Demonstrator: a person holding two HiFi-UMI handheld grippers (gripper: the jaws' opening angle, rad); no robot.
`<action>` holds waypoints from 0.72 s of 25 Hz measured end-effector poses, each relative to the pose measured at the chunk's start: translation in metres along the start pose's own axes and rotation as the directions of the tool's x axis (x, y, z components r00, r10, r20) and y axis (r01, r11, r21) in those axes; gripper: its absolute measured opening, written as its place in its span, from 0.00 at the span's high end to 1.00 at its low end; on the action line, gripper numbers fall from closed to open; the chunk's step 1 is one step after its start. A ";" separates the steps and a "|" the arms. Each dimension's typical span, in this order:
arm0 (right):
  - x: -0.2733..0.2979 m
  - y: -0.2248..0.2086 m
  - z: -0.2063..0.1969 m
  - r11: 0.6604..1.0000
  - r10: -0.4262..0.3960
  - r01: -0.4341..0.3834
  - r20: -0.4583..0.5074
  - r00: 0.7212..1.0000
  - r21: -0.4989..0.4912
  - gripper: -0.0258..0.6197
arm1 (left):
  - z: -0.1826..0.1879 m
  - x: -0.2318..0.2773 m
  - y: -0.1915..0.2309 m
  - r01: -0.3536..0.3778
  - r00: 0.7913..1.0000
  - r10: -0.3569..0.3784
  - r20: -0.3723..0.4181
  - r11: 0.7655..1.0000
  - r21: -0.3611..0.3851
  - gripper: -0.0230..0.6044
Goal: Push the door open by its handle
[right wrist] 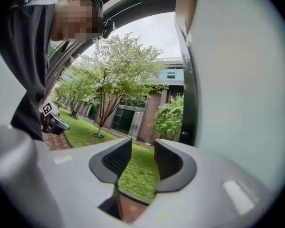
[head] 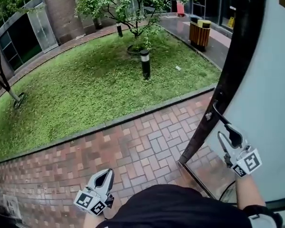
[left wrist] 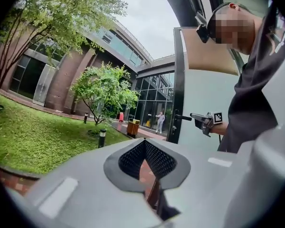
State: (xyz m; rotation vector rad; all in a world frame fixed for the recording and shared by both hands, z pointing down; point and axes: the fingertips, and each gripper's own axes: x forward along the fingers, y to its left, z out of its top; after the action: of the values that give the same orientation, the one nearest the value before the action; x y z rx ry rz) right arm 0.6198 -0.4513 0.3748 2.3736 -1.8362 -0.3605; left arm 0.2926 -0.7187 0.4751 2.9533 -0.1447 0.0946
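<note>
Two tongs are seen at an open door (head: 270, 103), one pair parted, one pair closed.
The right tongs (head: 229, 137) are held with jaws apart and nothing between them, just beside the dark handle (head: 219, 112), which is set near the door's dark edge. The left tongs (head: 108, 172) are closed and empty, well away from the door, over brick paving (head: 142, 146).
</note>
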 end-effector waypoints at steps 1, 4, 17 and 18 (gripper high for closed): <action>-0.004 -0.013 0.006 0.999 -0.044 0.044 0.003 0.999 -0.021 0.73 | 0.001 0.002 -0.003 0.011 1.000 -0.011 0.002 1.000 0.003 0.97; -0.005 -0.028 0.014 0.993 -0.099 0.098 -0.013 0.995 -0.069 0.73 | 0.009 0.001 -0.018 0.030 0.999 -0.030 0.015 0.999 0.027 0.97; -0.024 0.104 0.012 0.865 0.501 -0.500 0.136 0.855 -0.039 0.73 | 0.017 -0.018 -0.194 -0.187 0.978 0.179 0.107 0.979 0.075 0.97; -0.031 0.110 0.011 0.849 0.527 -0.527 0.137 0.839 -0.038 0.73 | 0.012 -0.022 -0.209 -0.204 0.975 0.197 0.102 0.977 0.067 0.97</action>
State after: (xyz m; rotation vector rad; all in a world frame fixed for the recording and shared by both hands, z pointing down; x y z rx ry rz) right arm 0.5067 -0.4491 0.3940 1.7603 -2.4454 -0.4685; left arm 0.2925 -0.5143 0.4240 3.0118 -0.4629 -0.0129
